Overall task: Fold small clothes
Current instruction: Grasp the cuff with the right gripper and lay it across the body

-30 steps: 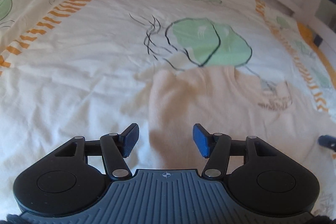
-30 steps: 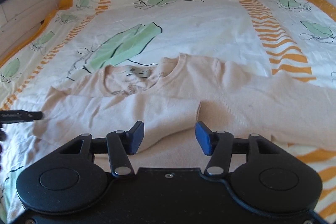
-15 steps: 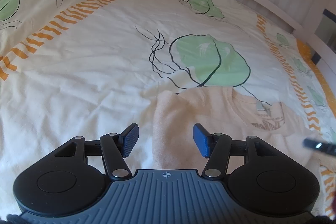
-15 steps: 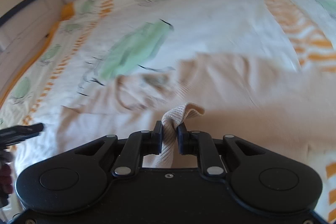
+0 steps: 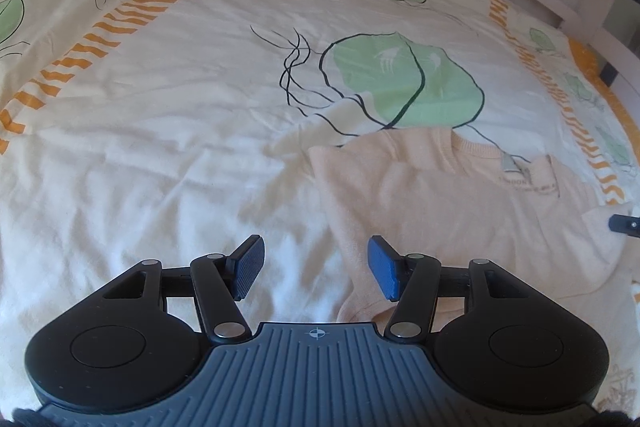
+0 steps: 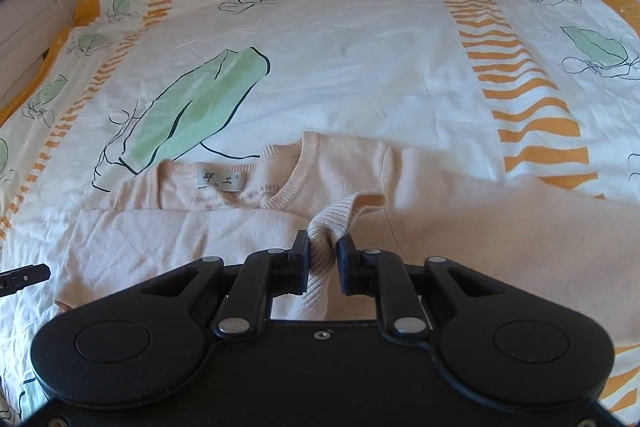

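1. Right wrist view: the bed [image 6: 360,67], under a cream duvet cover with green leaves and orange stripes, fills the frame, with white slatted rails at the far edge.
2. The peach sweater [image 6: 180,239] lies face up on the bed close to the camera, neckline and label towards the headboard. Its left side is already folded across the chest; the right side is spread out wide, so I judge the fold roughly half done, with the right sleeve, the right side and the final halving left.
3. The right tool [image 6: 323,259] is nearly closed, pinching the ribbed cuff [image 6: 336,215] of the right sleeve and holding it above the body of the sweater.
4. In the left wrist view the left tool [image 5: 316,267] stands about half open and empty, above the sweater's folded left edge [image 5: 344,235], with bare bedding beneath its left finger.
5. Nothing lies in the fold's path; only the left tool's tip [image 6: 24,277] sits near the sweater's left edge.
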A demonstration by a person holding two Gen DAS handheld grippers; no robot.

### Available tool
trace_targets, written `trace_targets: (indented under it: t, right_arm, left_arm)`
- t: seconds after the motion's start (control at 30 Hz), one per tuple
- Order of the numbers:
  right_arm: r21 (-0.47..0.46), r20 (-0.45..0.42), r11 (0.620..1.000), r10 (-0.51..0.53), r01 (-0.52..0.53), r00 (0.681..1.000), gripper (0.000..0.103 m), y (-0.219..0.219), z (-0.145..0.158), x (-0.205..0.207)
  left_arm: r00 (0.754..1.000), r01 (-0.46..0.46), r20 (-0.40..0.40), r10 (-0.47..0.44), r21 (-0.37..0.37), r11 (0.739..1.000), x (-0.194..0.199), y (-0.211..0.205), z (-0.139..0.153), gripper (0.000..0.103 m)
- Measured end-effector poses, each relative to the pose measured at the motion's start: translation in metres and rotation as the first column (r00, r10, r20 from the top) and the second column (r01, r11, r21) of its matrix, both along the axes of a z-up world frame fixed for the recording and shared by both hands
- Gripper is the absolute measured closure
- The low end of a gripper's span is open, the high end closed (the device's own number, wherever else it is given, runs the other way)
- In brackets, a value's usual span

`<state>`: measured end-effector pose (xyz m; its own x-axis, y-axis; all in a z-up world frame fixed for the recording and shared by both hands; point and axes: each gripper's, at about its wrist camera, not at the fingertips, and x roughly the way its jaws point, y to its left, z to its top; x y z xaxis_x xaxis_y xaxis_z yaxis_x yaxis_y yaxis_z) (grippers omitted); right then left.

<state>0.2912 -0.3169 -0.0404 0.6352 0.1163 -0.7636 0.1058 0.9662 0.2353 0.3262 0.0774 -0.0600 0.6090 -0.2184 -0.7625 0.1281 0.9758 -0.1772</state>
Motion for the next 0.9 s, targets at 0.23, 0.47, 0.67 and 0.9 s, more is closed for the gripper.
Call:
trace_targets:
  t: [0.23, 0.47, 0.67, 0.9]
  right_arm:
    - [0.028, -0.021, 0.999, -0.021, 0.021, 1.0, 0.077, -0.017, 0.004, -0.009]
    - [0.022, -0.037, 0.996, -0.088, 0.089, 0.995, 0.072, -0.042, 0.0, -0.013]
    - [0.026, -0.058, 0.996, -0.086, 0.087, 0.995, 0.072, -0.047, -0.01, -0.018]
    - [0.016, -0.045, 0.997, -0.073, 0.074, 0.996, 0.072, -0.043, -0.016, -0.027]
  left_arm:
    - [1.0, 0.025, 0.0, -0.025, 0.012, 1.0, -0.003, -0.002, 0.001, 0.047]
    - [0.996, 0.081, -0.025, -0.08, 0.042, 0.996, -0.005, -0.016, -0.009, 0.047]
    - [0.994, 0.08, -0.073, -0.076, 0.056, 0.995, -0.001, -0.011, -0.024, 0.046]
    - [0.995, 0.076, -0.066, -0.069, 0.11, 0.991, -0.005, -0.007, -0.024, 0.044]
